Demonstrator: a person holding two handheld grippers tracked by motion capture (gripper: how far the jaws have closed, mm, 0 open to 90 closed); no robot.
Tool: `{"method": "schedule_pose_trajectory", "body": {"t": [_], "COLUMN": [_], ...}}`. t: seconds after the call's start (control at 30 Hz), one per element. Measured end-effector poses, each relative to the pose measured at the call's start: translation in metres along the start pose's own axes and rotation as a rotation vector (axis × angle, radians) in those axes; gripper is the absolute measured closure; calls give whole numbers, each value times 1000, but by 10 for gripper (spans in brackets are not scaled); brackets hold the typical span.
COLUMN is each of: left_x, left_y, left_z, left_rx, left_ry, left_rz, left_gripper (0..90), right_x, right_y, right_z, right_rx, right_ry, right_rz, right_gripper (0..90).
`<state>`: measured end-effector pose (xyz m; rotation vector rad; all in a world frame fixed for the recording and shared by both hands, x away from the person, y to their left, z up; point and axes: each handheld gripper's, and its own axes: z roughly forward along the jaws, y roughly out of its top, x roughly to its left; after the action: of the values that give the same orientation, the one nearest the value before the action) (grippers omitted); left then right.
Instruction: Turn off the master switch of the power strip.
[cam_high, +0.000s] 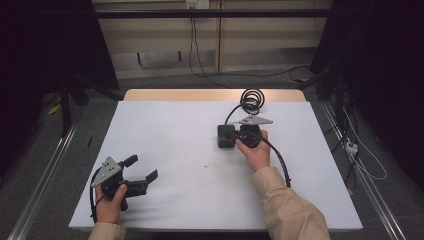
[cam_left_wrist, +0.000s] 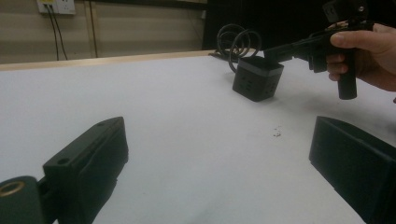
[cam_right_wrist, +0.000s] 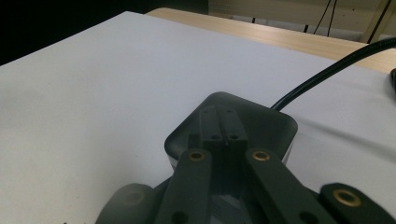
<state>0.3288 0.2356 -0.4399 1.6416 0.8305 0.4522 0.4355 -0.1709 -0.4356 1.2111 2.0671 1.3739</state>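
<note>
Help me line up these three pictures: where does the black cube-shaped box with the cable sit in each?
High view: black box right of centre, by the right claw.
Left gripper view: upper middle, under the far claw's tip.
Right gripper view: lower centre, beneath the closed jaws.
Shared landmark: its black cable, coiled at the table's far edge.

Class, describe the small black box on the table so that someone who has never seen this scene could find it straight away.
Start at the white table and look to its far right part, just ahead of the right hand. There sits a black box with rounded corners and a dark cable running from it to a coil by the far edge. It is the sole boxy item there, and the closed fingers of the right gripper reach over its top.
</note>
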Motion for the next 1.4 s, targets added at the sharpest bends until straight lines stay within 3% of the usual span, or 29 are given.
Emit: {"method": "schedule_pose_trajectory", "body": {"t": [0.53,1.4], "left_x": [1,2], "left_y": [-1,0], "left_z": [0,2], "left_rx": [4,2], "left_ry": [0,-1], "left_rz": [1,-4], "left_gripper": [44,43], "right_x": [-2,-2], "right_y": [-3,-1], "right_z": [0,-1], "right_rx": [-24,-14], "right_ry": [13,14], "right_rz": [22,7], "right_gripper": [900,900]}}
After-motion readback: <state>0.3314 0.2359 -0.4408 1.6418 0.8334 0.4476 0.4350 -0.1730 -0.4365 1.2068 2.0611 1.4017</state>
